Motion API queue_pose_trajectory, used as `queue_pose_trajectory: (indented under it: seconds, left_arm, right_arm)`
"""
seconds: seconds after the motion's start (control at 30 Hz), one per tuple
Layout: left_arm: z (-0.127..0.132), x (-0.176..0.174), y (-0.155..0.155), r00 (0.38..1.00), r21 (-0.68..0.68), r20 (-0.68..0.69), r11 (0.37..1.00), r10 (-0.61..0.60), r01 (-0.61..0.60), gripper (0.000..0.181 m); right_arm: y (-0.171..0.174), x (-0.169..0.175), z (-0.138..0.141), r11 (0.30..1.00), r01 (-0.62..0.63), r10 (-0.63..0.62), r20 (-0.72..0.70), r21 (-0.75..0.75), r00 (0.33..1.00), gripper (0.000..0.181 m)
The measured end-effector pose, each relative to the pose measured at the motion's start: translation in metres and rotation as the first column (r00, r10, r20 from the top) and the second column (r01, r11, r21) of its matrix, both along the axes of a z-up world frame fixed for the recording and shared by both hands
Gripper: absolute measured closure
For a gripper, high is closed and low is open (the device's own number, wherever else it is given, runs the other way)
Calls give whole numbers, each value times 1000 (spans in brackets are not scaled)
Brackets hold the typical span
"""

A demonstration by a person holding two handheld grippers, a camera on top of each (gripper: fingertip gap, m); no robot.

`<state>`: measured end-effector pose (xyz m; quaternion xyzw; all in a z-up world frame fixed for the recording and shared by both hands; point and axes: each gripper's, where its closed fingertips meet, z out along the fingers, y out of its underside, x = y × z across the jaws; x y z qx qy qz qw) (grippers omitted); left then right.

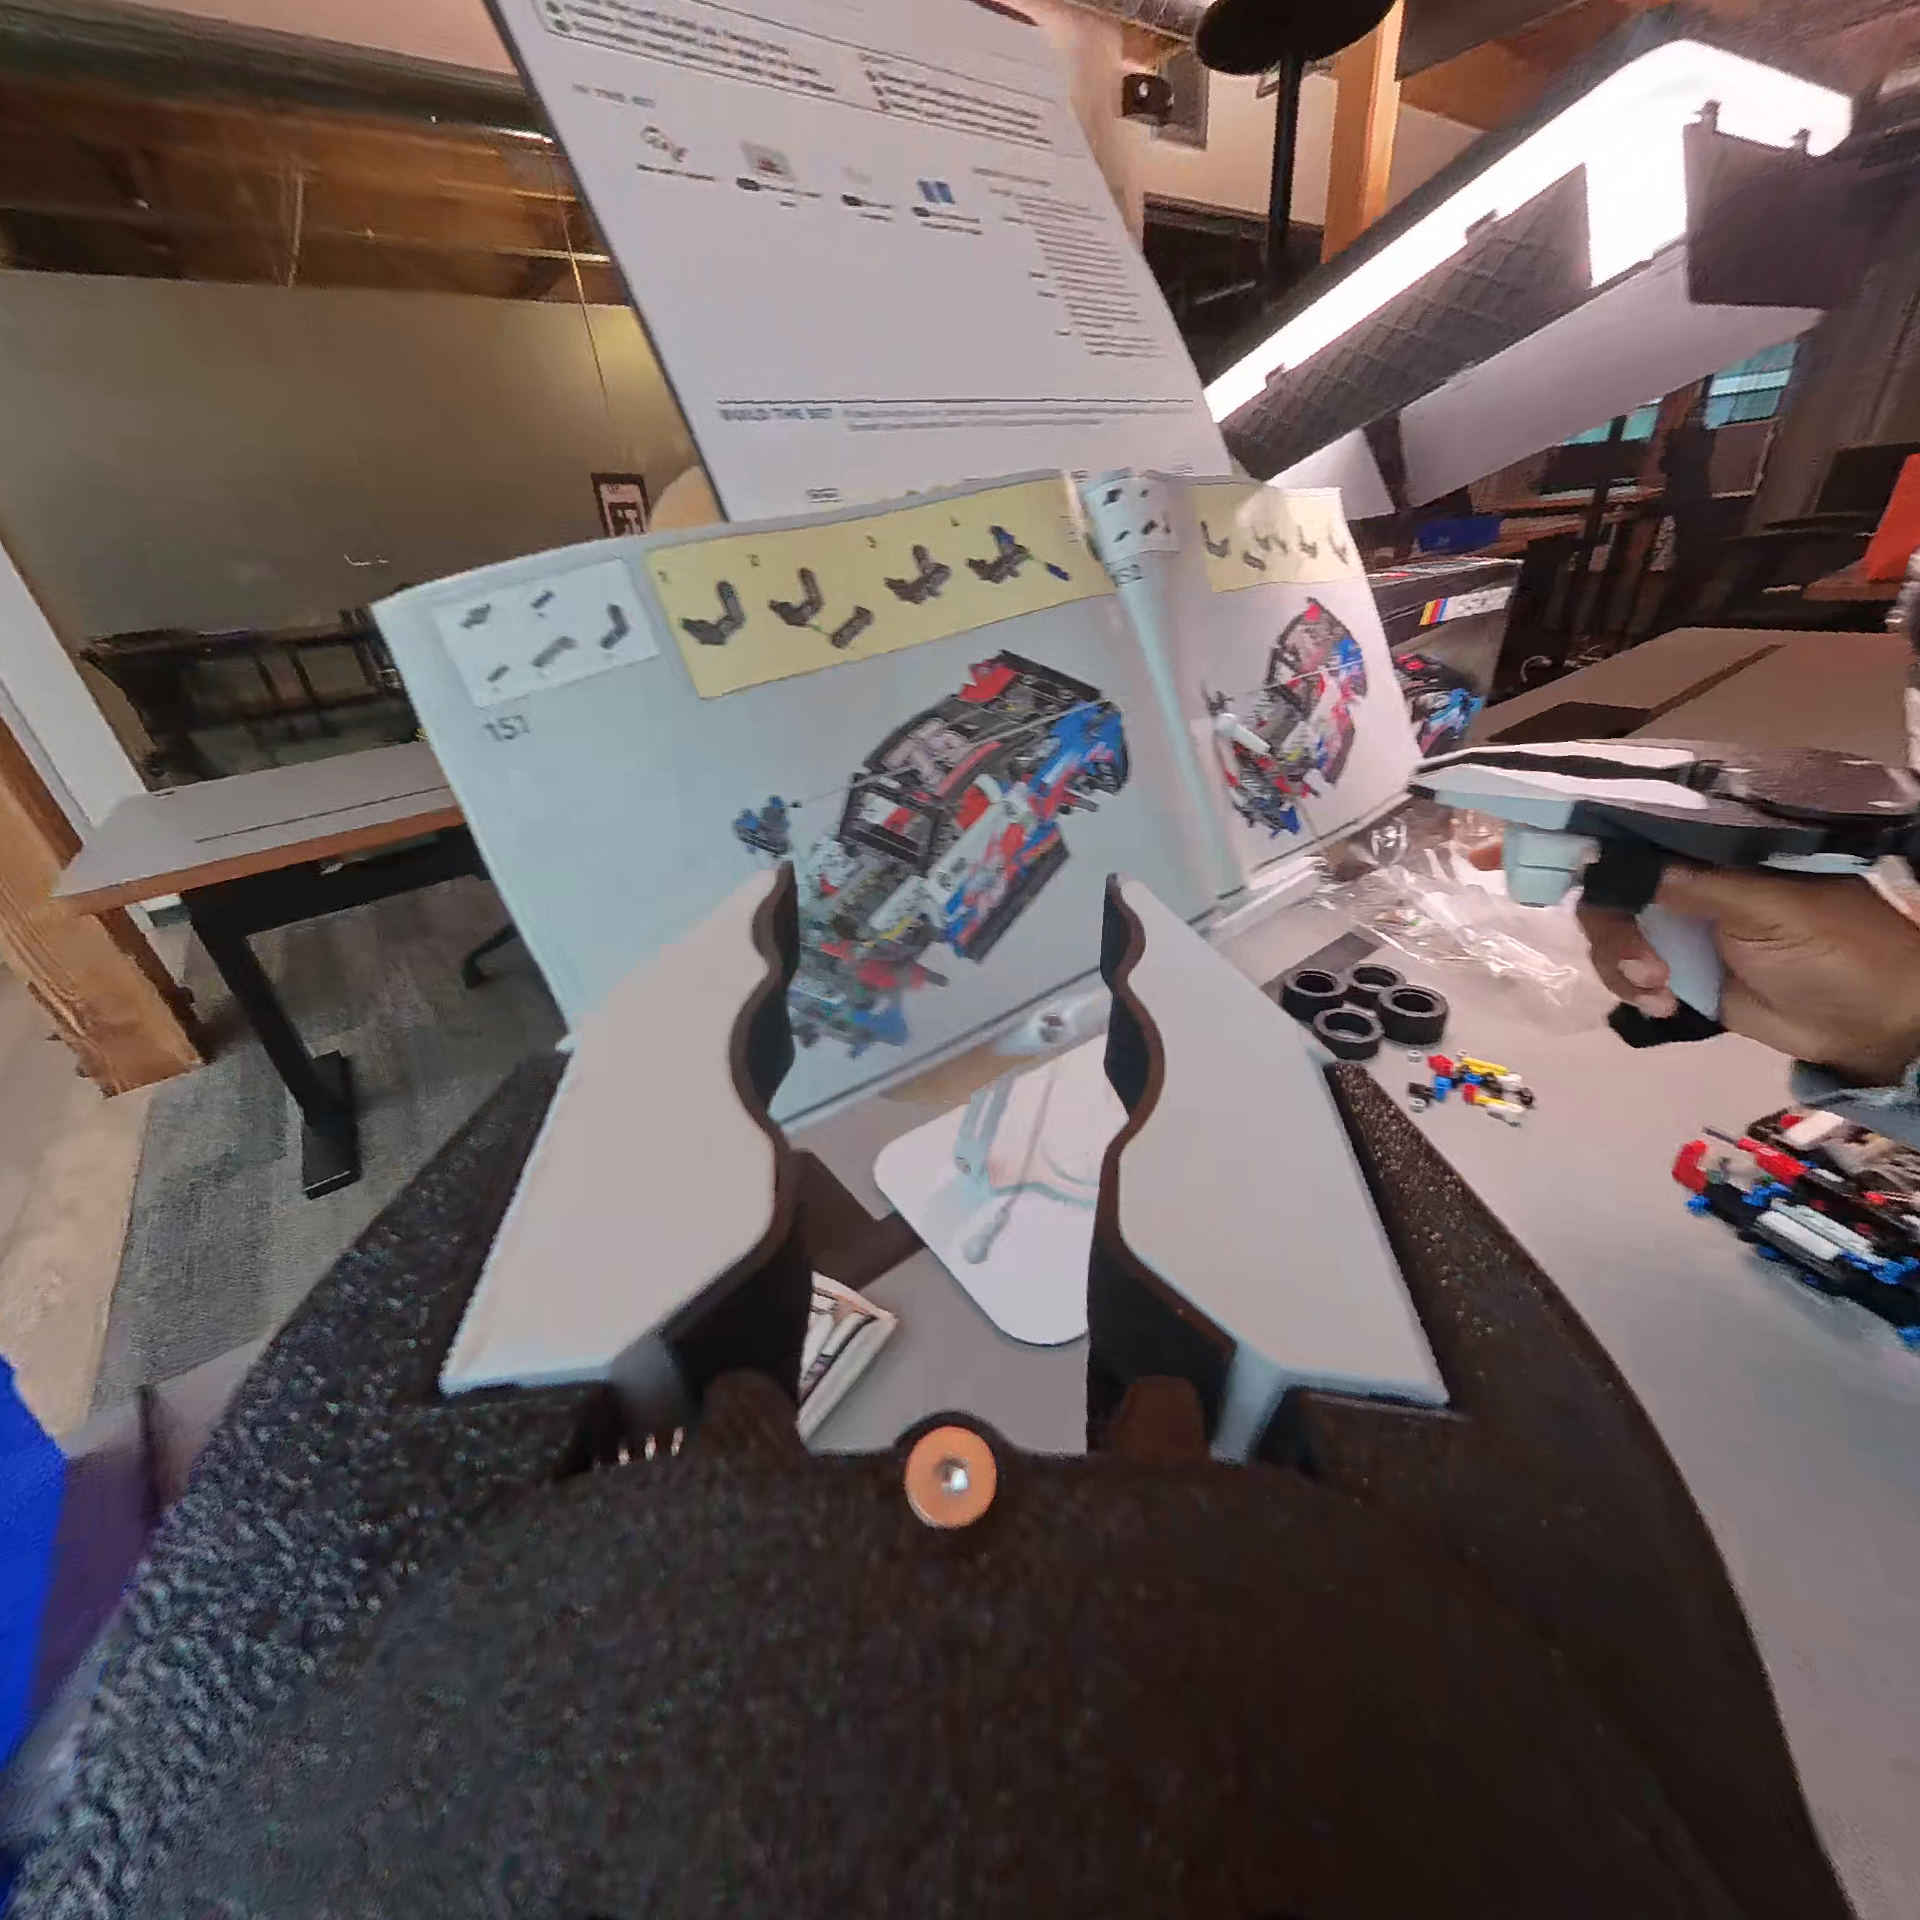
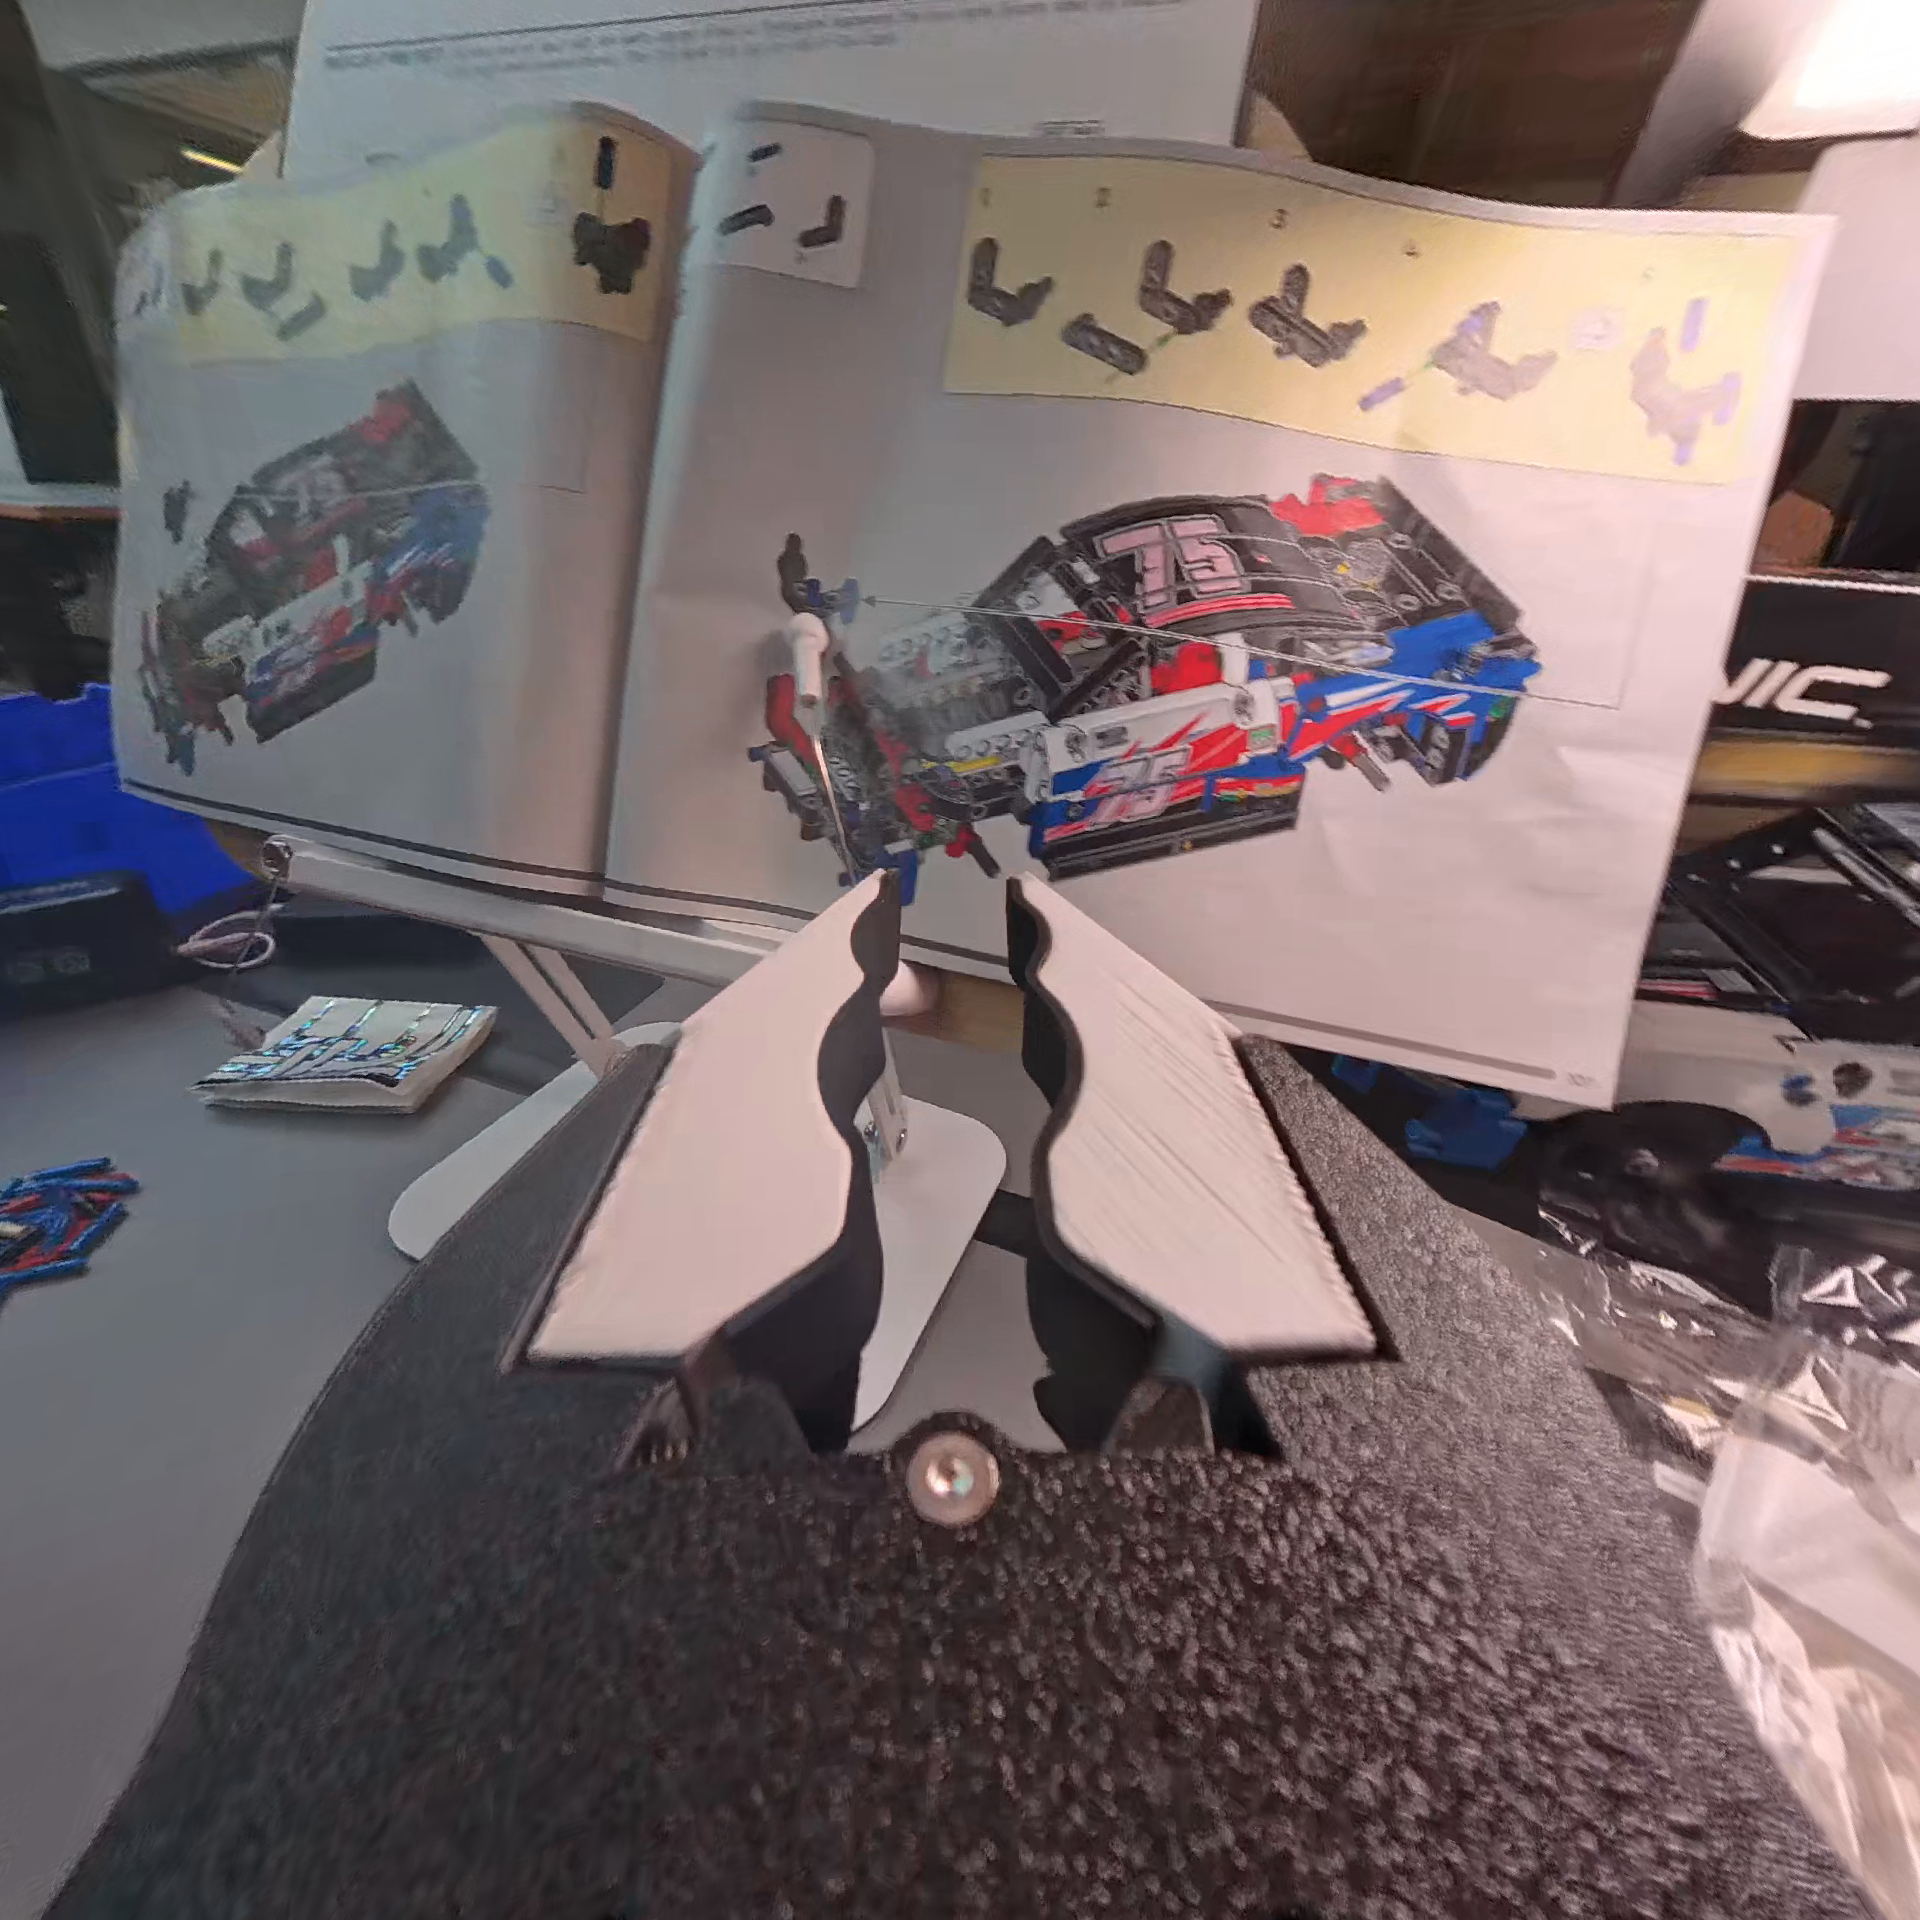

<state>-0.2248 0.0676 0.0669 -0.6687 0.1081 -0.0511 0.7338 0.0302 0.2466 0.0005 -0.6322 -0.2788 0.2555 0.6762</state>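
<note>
A grey table [image 1: 1621, 1455] is carrying everything here. An open instruction booklet [image 1: 831, 790] is standing on a white stand [image 1: 997, 1226] at the back of it, showing two pages of building steps for a model car, with a larger printed sheet [image 1: 883, 260] rising behind.

The left gripper [image 1: 951, 914] is hovering in front of the booklet's left page, fingers wide apart, holding nothing. The right gripper [image 2: 951, 888] is hovering before the right page, near its lower edge, fingers only a little apart and also empty; whether it is touching the paper is unclear.

On the table's right side a partly built car [image 1: 1808, 1205] in black, red, blue and white is lying well away from both grippers, so the build looks partway done and neither gripper is working on it. Nearer the stand, four black tyres [image 1: 1366, 1003] are sitting unmounted, beside a small heap of loose pieces [image 1: 1475, 1081]. Crumpled clear bags [image 2: 1787, 1507] are lying to the right, and a small sticker sheet [image 2: 348, 1055] to the left.
</note>
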Motion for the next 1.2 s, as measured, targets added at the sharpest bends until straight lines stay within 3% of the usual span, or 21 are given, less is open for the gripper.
queue_pose_trajectory:
  seconds: [0.1,0.2,0.3,0.33,0.47,0.6,0.87,0.93,1.0,1.2]
  left_arm:
    - [-18,47,-16,997,-11,22,998,-68,68,127]
    - [-39,80,-20,995,-52,1,994,-95,95,127]
    - [-56,99,-25,994,-73,-18,991,-112,110,128]
    - [-60,101,-27,994,-72,-9,991,-112,111,129]
    - [-76,95,-24,995,-100,28,990,-97,100,131]
    - [-75,93,-18,993,-89,59,990,-106,111,132]
    - [-86,93,-18,993,-103,49,989,-104,109,134]
    - [-85,91,-19,994,-92,51,991,-96,100,135]
    - [-85,90,-19,994,-88,54,991,-97,101,135]
    - [-87,86,-22,994,-91,57,991,-89,94,136]
  right_arm:
    - [-3,-33,5,998,-44,40,90,45,995,161]
    - [10,-59,7,995,-23,2,208,100,978,158]
    - [20,-72,3,990,6,-48,297,138,954,172]
    - [23,-70,5,982,35,-92,309,184,947,181]
    - [11,-71,6,949,-34,-89,370,314,925,181]
    - [3,-78,1,891,-101,-135,470,444,872,181]
    - [-5,-85,-7,880,-191,-90,546,436,833,181]
    - [-12,-90,-19,867,-272,-44,609,417,792,180]
    - [-13,-89,-18,821,-285,-121,639,494,760,180]
    - [-14,-83,-16,871,-216,-86,569,442,818,178]
